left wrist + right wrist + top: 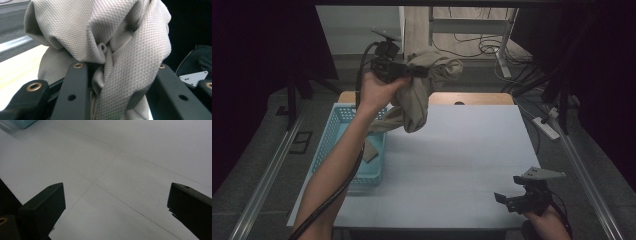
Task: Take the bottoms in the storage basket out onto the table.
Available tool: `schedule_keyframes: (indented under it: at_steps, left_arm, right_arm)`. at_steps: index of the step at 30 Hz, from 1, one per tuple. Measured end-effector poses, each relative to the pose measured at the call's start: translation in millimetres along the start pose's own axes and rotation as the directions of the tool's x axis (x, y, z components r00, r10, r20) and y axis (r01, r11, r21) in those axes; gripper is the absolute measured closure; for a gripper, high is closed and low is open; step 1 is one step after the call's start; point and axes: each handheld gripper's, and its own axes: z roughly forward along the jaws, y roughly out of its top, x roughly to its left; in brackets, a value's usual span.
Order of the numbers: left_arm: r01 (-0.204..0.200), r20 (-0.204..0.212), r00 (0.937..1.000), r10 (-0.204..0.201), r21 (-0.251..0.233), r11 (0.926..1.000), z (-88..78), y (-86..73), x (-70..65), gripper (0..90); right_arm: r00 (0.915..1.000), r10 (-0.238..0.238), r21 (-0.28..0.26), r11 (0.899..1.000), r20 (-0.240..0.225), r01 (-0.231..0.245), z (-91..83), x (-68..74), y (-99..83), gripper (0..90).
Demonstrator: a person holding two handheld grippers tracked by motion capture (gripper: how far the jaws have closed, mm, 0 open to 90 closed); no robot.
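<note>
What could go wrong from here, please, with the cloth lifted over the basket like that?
The left gripper holds the beige cloth by a bunched fold, so it might slip free. Its lower end hangs at the blue basket rim and could snag or drag it. The right gripper is open and far off, too distant to catch it.

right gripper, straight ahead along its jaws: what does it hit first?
Probably the bare white table top. The right gripper has its jaws wide apart with nothing between them, angled toward open table. The blue basket sits far off to one side, apparently outside that line; depth is unclear.
</note>
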Motion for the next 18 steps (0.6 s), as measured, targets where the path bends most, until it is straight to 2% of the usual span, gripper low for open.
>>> schedule_keyframes:
  at_steps: [5,8,9,10,17,18]
  left_arm:
    - [-0.015,0.024,0.9996,0.014,0.013,0.9998,14.7,7.2,-8.7,65.9]
    - [-0.026,0.051,0.9984,0.025,0.020,0.9994,30.1,13.6,-18.2,65.9]
    - [-0.026,0.051,0.9984,0.025,0.020,0.9994,30.1,13.6,-18.2,65.9]
    - [-0.034,0.064,0.9974,0.032,0.027,0.9990,37.5,16.5,-22.6,65.9]
    - [-0.056,0.097,0.9940,0.051,0.044,0.9975,58.7,22.9,-34.5,65.9]
    - [-0.058,0.108,0.9928,0.052,0.051,0.9970,66.6,24.2,-38.9,65.9]
  right_arm:
    - [1.0000,0.003,-0.003,1.000,-0.004,-0.003,-0.3,-0.6,-0.1,1.9]
    - [1.0000,0.004,-0.005,1.000,-0.007,-0.004,-0.6,-0.8,-0.2,1.9]
    - [1.0000,0.004,-0.005,1.000,-0.007,-0.004,-0.6,-0.8,-0.2,1.9]
    - [1.0000,0.004,-0.009,1.000,-0.004,-0.004,-0.6,-0.6,-0.4,1.9]
    - [1.0000,-0.005,-0.007,1.000,-0.002,0.005,-0.7,-0.2,-0.4,1.9]
    - [1.0000,-0.006,-0.007,1.000,-0.001,0.006,-0.6,-0.1,-0.4,1.9]
